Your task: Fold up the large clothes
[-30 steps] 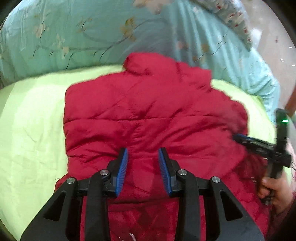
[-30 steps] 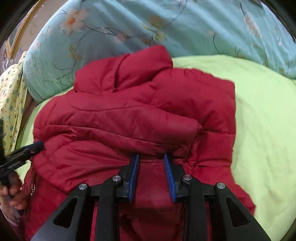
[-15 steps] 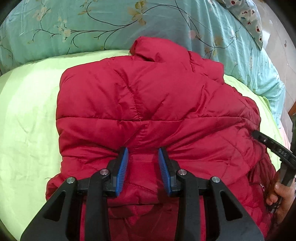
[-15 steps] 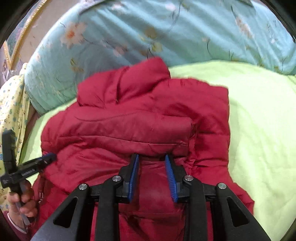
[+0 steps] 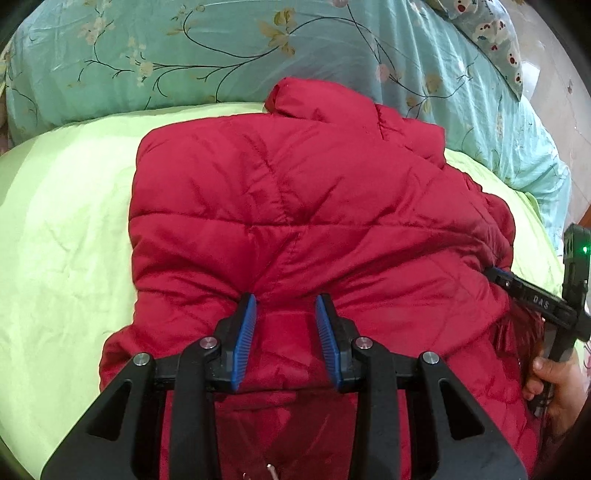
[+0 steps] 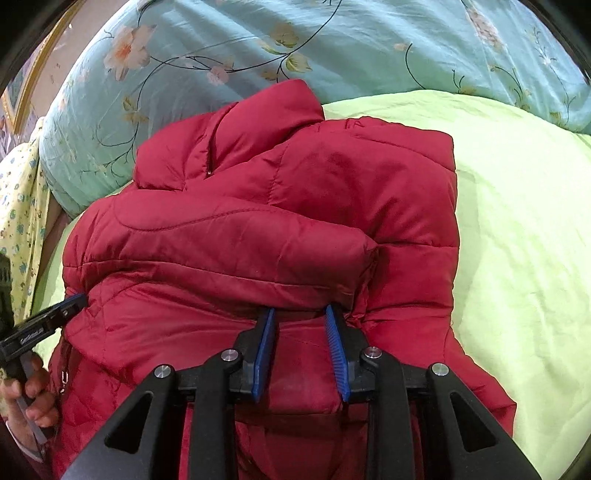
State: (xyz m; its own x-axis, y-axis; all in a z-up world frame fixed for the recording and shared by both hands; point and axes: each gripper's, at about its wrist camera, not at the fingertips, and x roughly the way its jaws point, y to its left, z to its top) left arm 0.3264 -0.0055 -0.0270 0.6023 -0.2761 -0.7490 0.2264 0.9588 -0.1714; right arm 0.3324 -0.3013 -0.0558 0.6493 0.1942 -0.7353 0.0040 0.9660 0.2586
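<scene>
Floral quilt [image 5: 332,55] backs red jacket [image 5: 295,221]; left tongs [image 5: 286,341] pinch it, right tongs [image 6: 301,350] closing on it.

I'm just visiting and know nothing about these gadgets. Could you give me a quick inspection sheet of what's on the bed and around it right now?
Surface: bed with a light green sheet, a bit creased.
Job's things: red jacket, padded, lying on the sheet with its collar toward the quilt; the near part is bunched and folded over.
Clutter: nothing seen.
Grippers: left gripper has a fold of the jacket between its blue pads. Right gripper also has a fold between its pads, and its jaws are closing. A hand holds the right one's handle.
Cables: nothing seen.
Surroundings: teal floral quilt behind the jacket, a patterned pillow at the corner, yellow floral cloth at the side.
</scene>
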